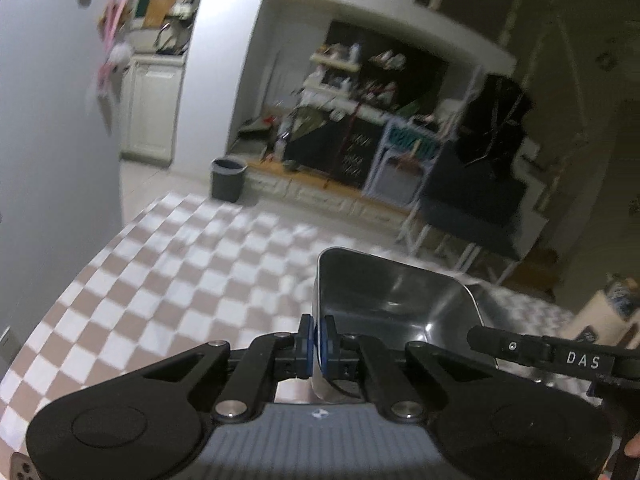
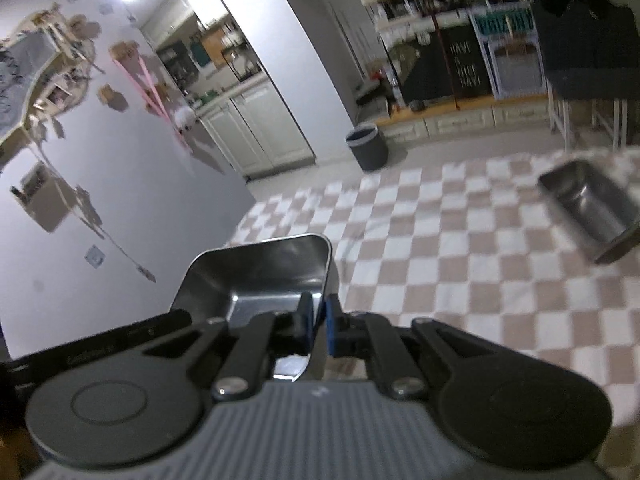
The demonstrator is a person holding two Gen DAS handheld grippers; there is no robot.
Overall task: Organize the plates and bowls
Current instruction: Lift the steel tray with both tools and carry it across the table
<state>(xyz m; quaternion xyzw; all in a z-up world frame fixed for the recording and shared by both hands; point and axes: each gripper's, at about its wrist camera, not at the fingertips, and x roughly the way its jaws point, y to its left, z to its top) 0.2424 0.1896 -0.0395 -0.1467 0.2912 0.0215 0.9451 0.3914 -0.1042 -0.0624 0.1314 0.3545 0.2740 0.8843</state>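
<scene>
One rectangular metal bowl [image 1: 400, 304] is held between both grippers above the checkered tablecloth [image 1: 168, 280]. My left gripper [image 1: 319, 340] is shut on its left wall, blue pads pinching the rim. In the right wrist view the same bowl [image 2: 256, 280] lies to the left, and my right gripper [image 2: 319, 326] is shut on its right wall. Part of the right gripper [image 1: 540, 350] shows at the left wrist view's right edge. A second metal bowl [image 2: 588, 208] rests on the cloth at the far right, blurred.
A white wall [image 2: 120, 208] hung with pictures stands close on the left. Beyond the table's far edge are a dark waste bin [image 2: 368, 146], a cluttered shelf unit [image 1: 360, 92] and a dark chair [image 1: 472, 200]. A person's fingertip [image 1: 632, 446] shows at the lower right.
</scene>
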